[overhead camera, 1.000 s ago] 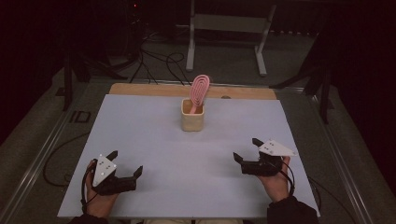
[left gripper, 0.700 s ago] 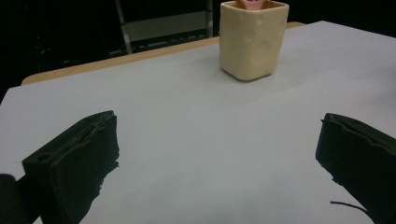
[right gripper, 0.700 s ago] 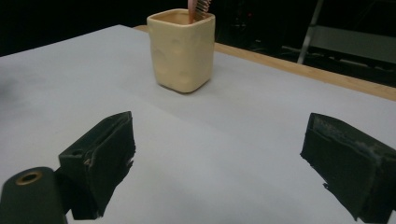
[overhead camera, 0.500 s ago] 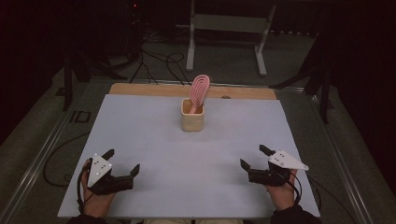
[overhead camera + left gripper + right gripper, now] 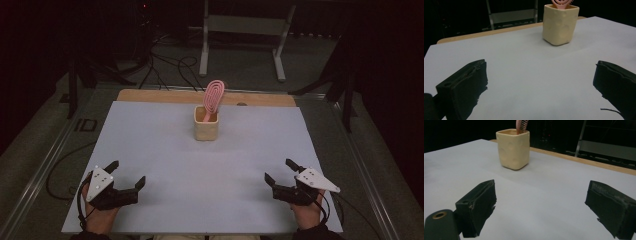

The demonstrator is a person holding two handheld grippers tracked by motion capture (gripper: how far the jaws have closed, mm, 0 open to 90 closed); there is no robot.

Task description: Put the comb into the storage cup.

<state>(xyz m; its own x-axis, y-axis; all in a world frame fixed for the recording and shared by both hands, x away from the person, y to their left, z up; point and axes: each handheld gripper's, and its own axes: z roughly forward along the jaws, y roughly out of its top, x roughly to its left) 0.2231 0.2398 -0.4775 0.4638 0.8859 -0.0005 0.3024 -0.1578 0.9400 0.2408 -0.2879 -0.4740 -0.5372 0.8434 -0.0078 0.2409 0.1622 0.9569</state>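
Pale tabletop (image 5: pixel 165 150) bearing a cream cup (image 5: pixel 206 128) at its far centre, with a pink comb (image 5: pixel 213 96) standing inside, probably leaning. Left gripper (image 5: pixel 125 174) and right gripper (image 5: pixel 281 172) are hovering near-side of the cup, jaws spread, empty. Approach pending; next, reaching forward to the comb.

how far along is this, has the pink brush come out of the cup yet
Nothing looks done: the pink brush stands in the cream cup. In hand: nothing; the left gripper and right gripper sit open near the table's front edge. Reaching and gripping remain.
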